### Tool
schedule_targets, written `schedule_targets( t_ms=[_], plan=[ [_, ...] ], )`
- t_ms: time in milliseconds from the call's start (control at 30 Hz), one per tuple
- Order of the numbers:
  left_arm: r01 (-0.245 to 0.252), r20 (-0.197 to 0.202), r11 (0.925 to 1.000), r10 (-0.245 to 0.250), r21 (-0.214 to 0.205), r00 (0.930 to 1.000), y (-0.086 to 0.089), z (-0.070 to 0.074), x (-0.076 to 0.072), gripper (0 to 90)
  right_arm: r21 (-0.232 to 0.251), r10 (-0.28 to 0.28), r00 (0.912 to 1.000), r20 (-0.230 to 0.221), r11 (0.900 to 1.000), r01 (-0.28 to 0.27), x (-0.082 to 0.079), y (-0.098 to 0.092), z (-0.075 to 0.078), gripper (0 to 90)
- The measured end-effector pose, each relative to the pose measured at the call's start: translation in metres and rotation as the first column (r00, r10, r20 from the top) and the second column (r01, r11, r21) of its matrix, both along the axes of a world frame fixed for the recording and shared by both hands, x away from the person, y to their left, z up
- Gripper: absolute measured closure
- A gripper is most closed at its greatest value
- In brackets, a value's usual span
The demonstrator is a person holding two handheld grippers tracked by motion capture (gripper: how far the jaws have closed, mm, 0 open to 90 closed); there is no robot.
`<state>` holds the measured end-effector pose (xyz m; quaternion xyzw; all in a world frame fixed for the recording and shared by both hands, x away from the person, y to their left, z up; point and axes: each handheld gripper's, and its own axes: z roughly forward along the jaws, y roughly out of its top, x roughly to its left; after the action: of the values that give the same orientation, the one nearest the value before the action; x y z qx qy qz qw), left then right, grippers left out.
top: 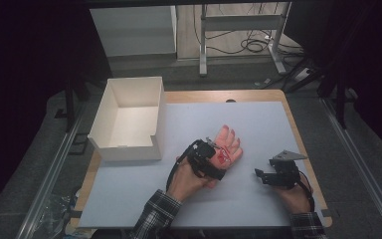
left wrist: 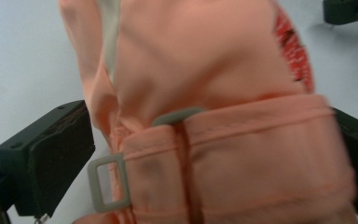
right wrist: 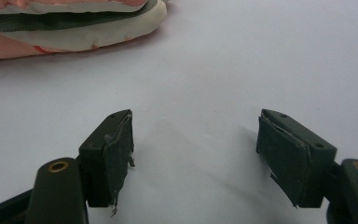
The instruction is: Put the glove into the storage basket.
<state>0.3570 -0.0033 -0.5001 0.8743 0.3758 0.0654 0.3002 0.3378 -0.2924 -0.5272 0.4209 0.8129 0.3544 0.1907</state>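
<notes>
Biggest thing out there is the white sheet covering your table, with the open white box sitting well off to the far left of your left gripper. Then the glove: a peach-orange one with a red print on it, lying flat on the sheet, fingers pointing away from you. In the left gripper view its cuff with the little grey buckle sits right between the jaws, but you've still got daylight between the left pad and the fabric, and the right pad's contact is too blurred to tell. So not clamped yet, jaws apart around the cuff. Your right gripper is parked to the right of the glove, jaws spread wide over bare sheet, nothing between them.
</notes>
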Motion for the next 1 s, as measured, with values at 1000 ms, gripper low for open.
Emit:
schedule_targets(
  t_ms=[1000],
  plan=[
    [-0.001,-0.011,0.9993,0.002,0.036,0.9999,-0.005,-0.017,-0.009,33.3,-0.010,0.001,1.0000,0.004,0.9999,-0.001,0.000,0.001,-0.001,27.4]
  ],
)
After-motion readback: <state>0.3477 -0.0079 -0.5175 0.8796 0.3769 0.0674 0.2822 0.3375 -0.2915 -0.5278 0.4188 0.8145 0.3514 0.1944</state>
